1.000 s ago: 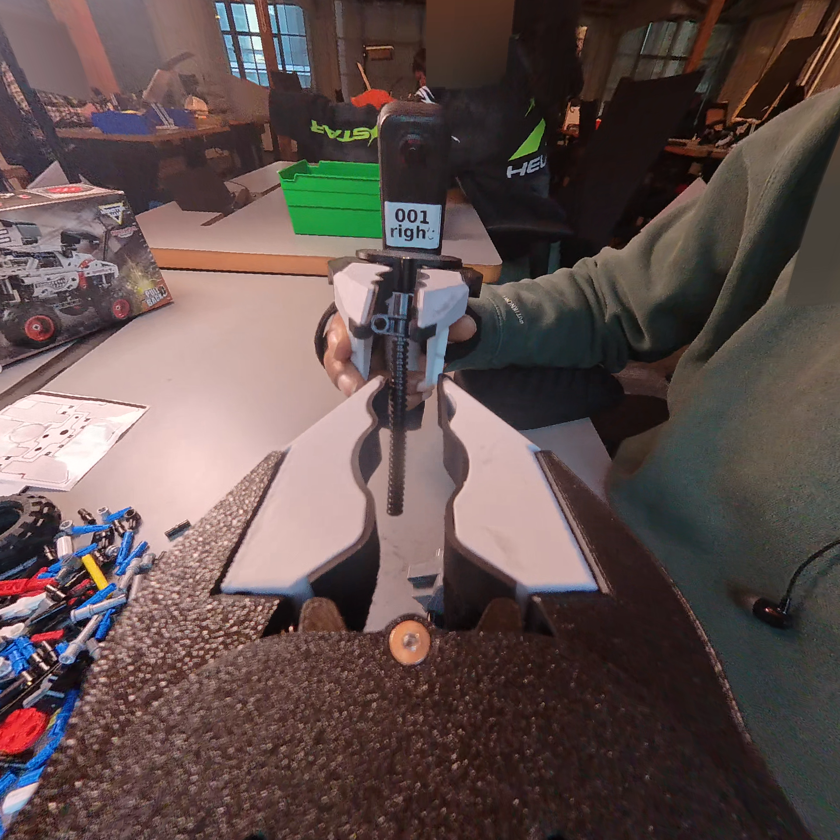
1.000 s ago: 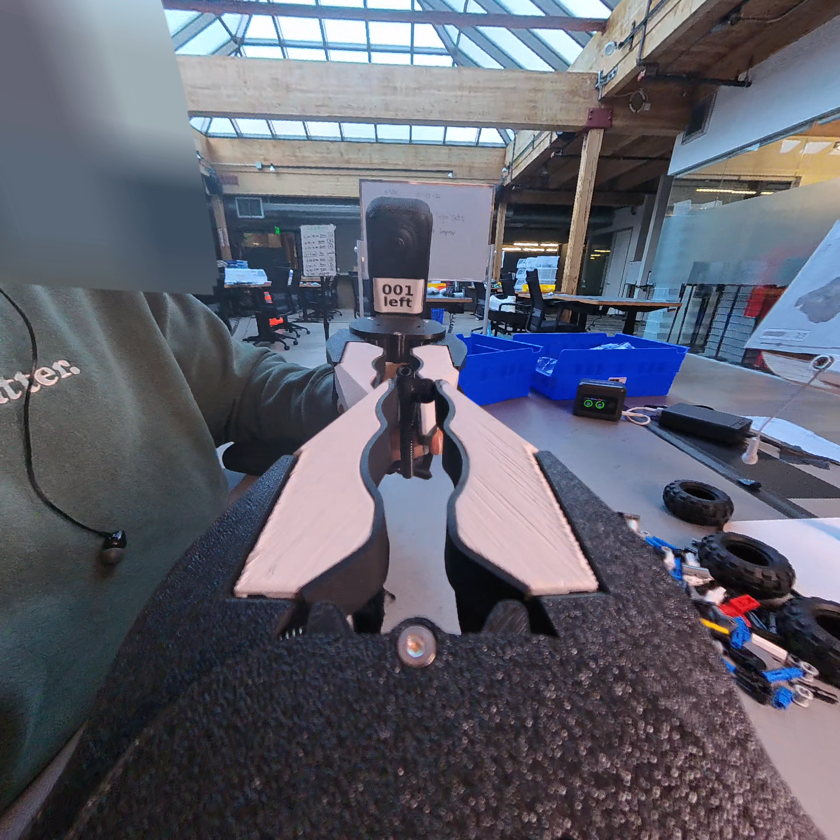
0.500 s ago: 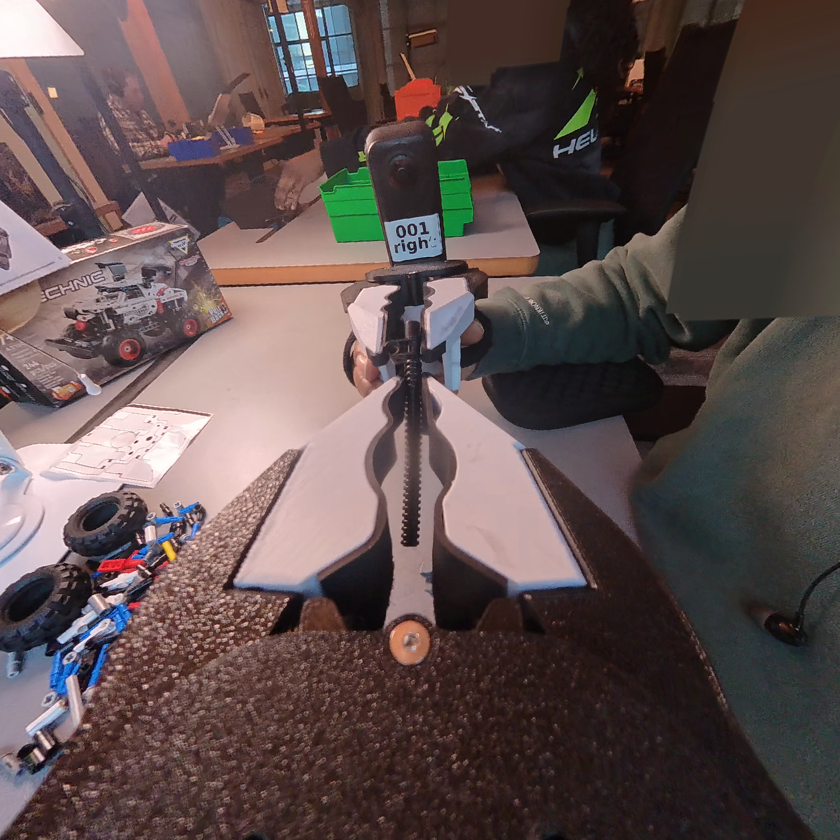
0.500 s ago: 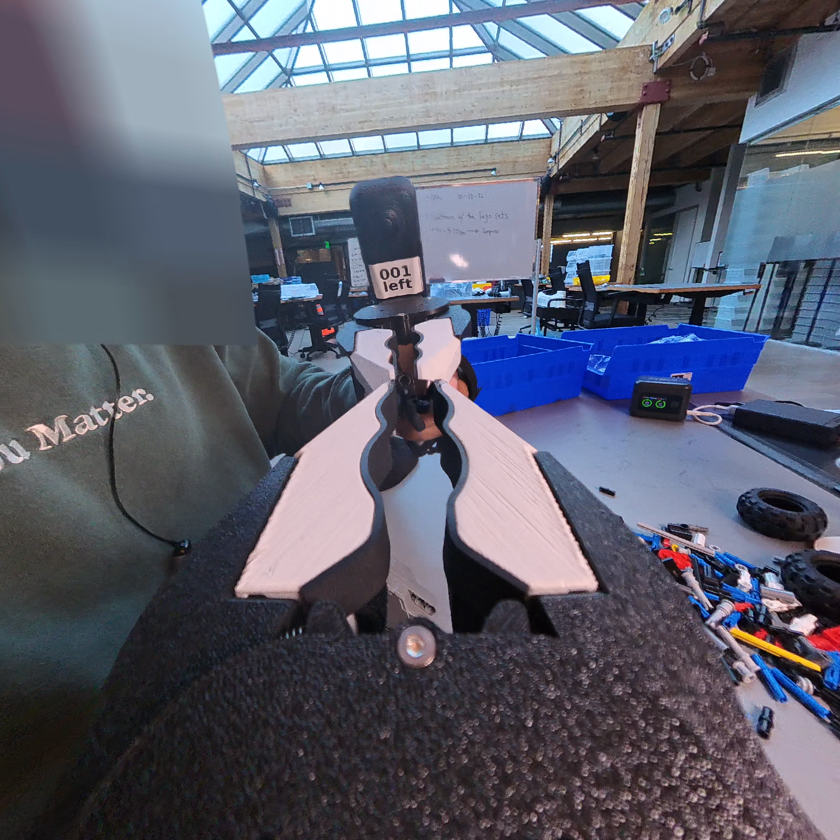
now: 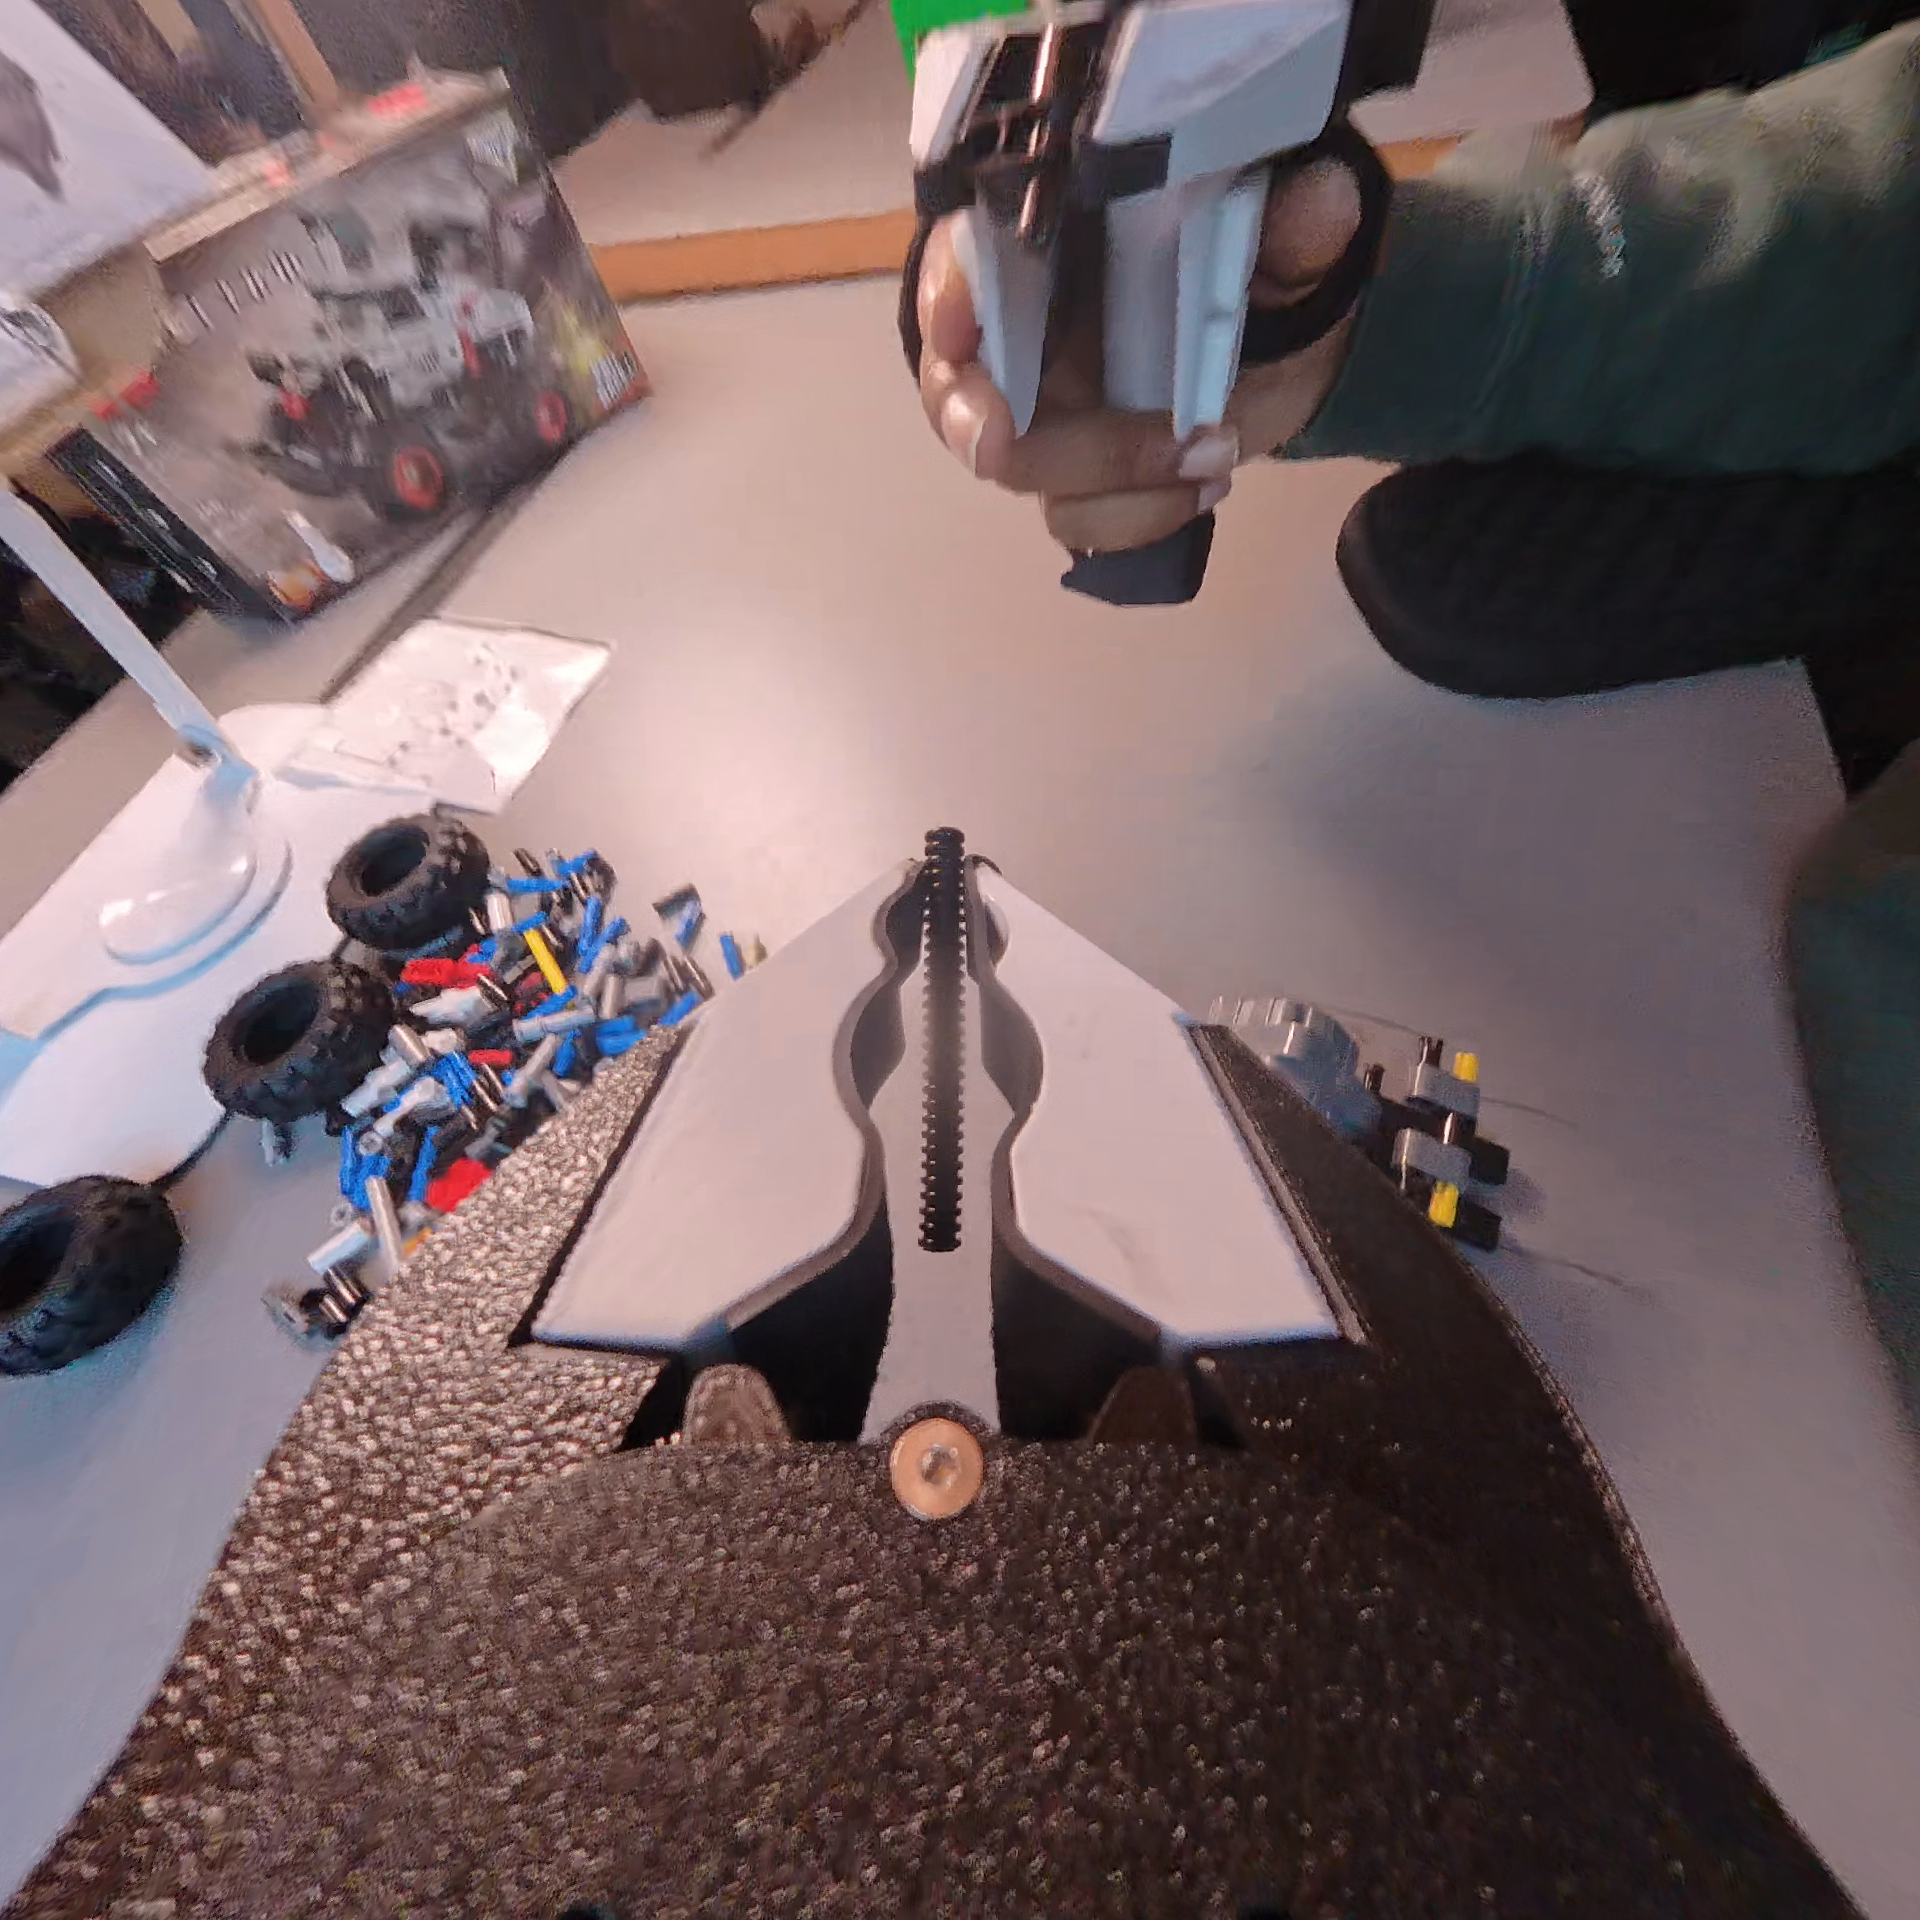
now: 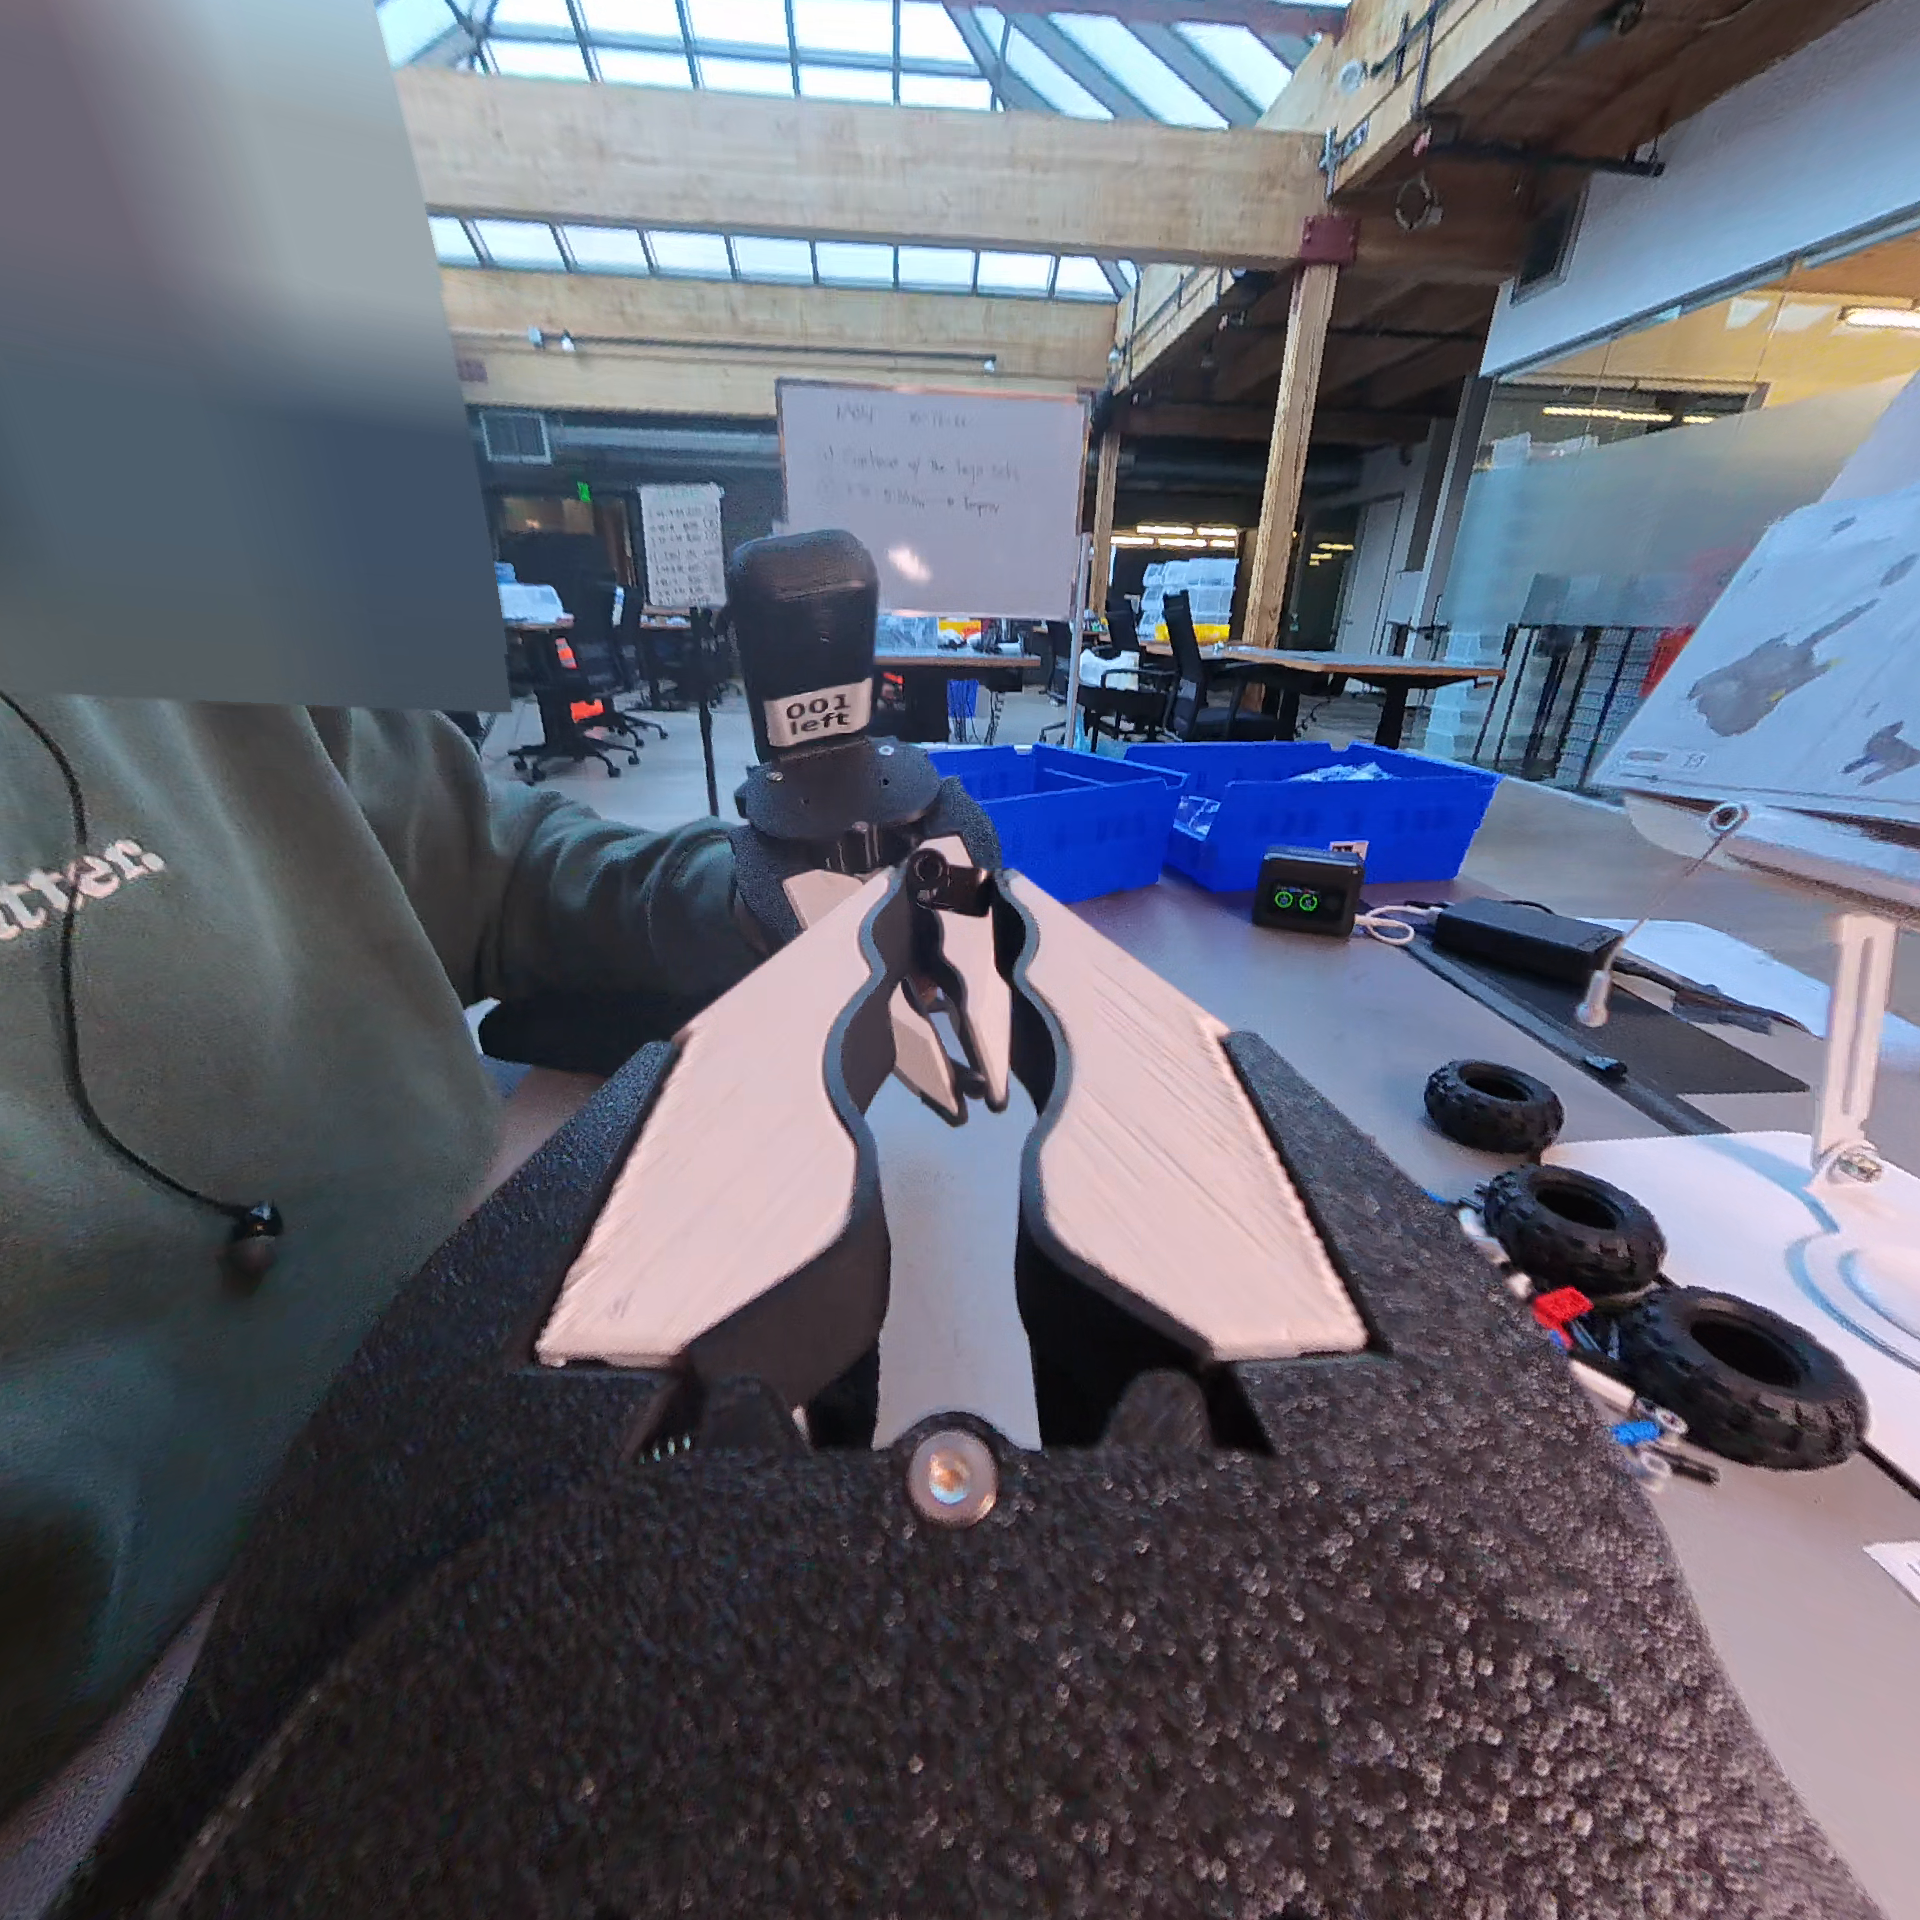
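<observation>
Left hand-held gripper (image 5: 943,883) is clenching a black ribbed rod (image 5: 941,1039) lengthwise between its fingers, tip sticking out past the fingertips, hanging above the grey surface (image 5: 831,623); right hand-held gripper (image 6: 951,883) is grasping a small black piece (image 6: 948,883) at its fingertips, held up in the air; in the left wrist view the right one is sitting well above and beyond the rod, apart from it; pile of small blue, red, grey and yellow parts (image 5: 488,1039) is lying just left of the left fingers, black tyres (image 5: 405,894) touching it; a small grey-black-yellow assembly (image 5: 1423,1122) is lying just right; printed sheet (image 5: 457,707) and toy-truck box (image 5: 343,343) are sitting farther left; blue bins (image 6: 1195,810) are standing at the far edge.
</observation>
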The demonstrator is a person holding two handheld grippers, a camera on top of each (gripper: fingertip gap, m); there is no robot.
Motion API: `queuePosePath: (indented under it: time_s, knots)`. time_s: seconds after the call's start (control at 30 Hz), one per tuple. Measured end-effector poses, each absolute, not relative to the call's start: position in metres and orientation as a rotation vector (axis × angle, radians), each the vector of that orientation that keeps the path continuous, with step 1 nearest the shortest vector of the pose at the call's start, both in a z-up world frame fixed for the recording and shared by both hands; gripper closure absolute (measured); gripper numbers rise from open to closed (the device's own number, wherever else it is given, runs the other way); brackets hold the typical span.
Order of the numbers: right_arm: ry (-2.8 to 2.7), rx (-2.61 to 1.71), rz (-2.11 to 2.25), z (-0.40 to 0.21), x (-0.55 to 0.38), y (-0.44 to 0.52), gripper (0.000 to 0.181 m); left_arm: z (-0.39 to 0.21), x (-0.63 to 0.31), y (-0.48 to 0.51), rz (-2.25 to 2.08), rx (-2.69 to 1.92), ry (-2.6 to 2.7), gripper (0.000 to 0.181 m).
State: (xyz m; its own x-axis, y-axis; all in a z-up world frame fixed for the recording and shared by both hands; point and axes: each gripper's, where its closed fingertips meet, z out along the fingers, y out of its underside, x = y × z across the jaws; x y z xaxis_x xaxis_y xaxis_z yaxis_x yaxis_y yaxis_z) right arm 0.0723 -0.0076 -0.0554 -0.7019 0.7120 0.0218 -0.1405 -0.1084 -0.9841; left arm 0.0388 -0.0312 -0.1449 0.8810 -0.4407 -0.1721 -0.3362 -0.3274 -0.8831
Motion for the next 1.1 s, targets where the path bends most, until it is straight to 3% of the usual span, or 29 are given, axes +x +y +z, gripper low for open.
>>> queuePosePath:
  time_s: [0.53, 0.97, 1.1]
  knots:
    - [-1.804, -0.697, 1.620, -0.112, 0.058, -0.021, 0.166, -0.226, 0.005, -0.030, 0.044, -2.208, 0.632, 0.175]
    - [-1.854, -0.712, 1.571, -0.124, 0.057, -0.023, 0.166, -0.231, -0.004, -0.032, 0.065, -2.237, 0.621, 0.167]
    - [-1.831, -0.676, 1.583, -0.119, 0.059, -0.027, 0.166, -0.194, 0.011, -0.032, -0.283, -2.097, 0.449, 0.162]
